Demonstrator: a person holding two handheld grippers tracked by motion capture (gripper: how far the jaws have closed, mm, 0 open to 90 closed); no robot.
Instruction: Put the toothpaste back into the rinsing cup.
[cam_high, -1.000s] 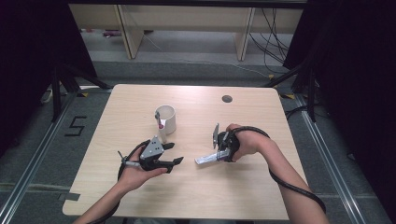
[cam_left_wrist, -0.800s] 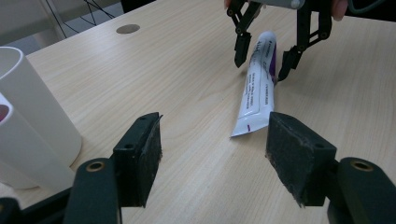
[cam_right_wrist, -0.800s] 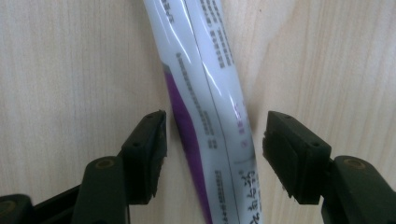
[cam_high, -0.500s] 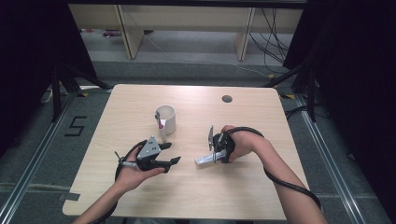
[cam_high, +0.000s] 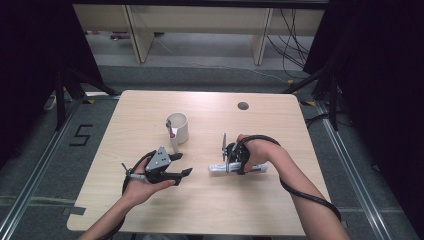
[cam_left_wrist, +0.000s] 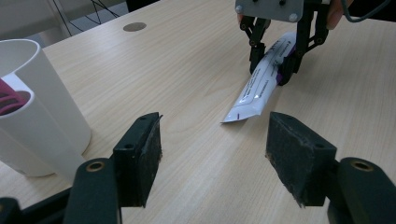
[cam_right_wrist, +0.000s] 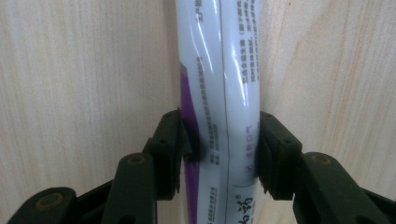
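The right gripper (cam_right_wrist: 219, 149) has just been closing around the white-and-purple plastic tube (cam_right_wrist: 219, 70) lying flat on the wooden table (cam_high: 280, 200); its pads now touch both sides, so a lift looks ready. The left gripper (cam_left_wrist: 215, 154) hovers open and empty beside the white cup (cam_left_wrist: 37, 107).

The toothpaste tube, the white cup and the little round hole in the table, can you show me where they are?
toothpaste tube (cam_left_wrist: 259, 88), left gripper view, middle of its white body.
white cup (cam_high: 178, 127), high view, its outer wall.
round hole (cam_high: 243, 106), high view, its dark middle.
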